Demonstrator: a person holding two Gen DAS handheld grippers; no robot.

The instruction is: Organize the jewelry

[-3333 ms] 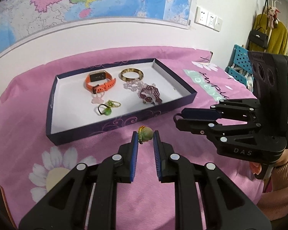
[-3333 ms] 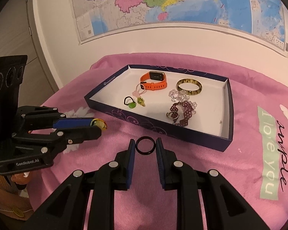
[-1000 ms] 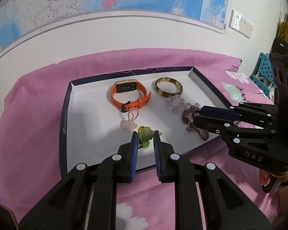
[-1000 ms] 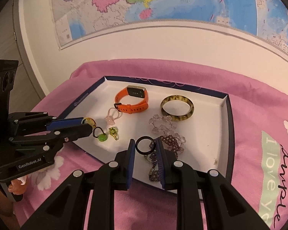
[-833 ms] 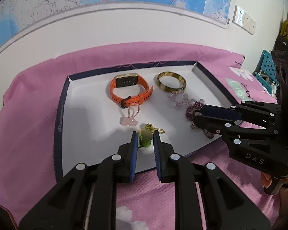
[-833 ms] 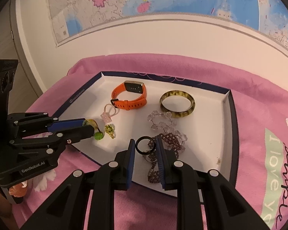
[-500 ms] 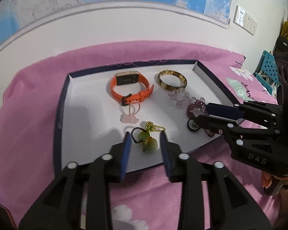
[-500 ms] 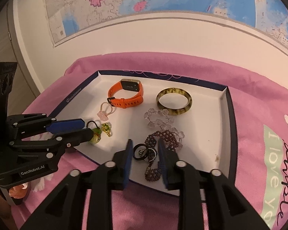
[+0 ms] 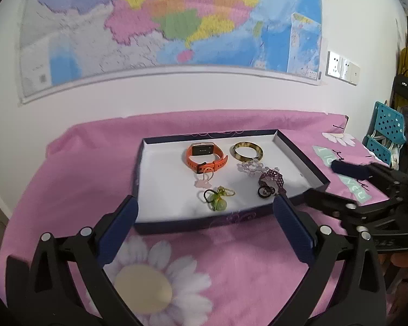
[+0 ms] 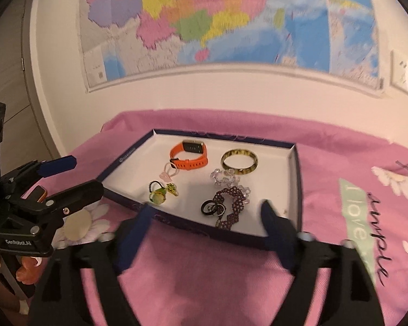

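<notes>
In the tray (image 9: 299, 160), at six o'clock: black ring (image 10: 209, 208), rigid, smooth, light, likely slippery; best pinched across its band. Touching it, a soft, limp purple beaded bracelet (image 10: 232, 199). Green charm (image 9: 219, 203) at seven o'clock, glossy. Left gripper (image 9: 204, 209) and right gripper (image 10: 205, 216): jaws just opened wide, nothing between.

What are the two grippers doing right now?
Left gripper: open, jaws just opened, holding nothing.
Right gripper: open, jaws just opened, holding nothing.
</notes>
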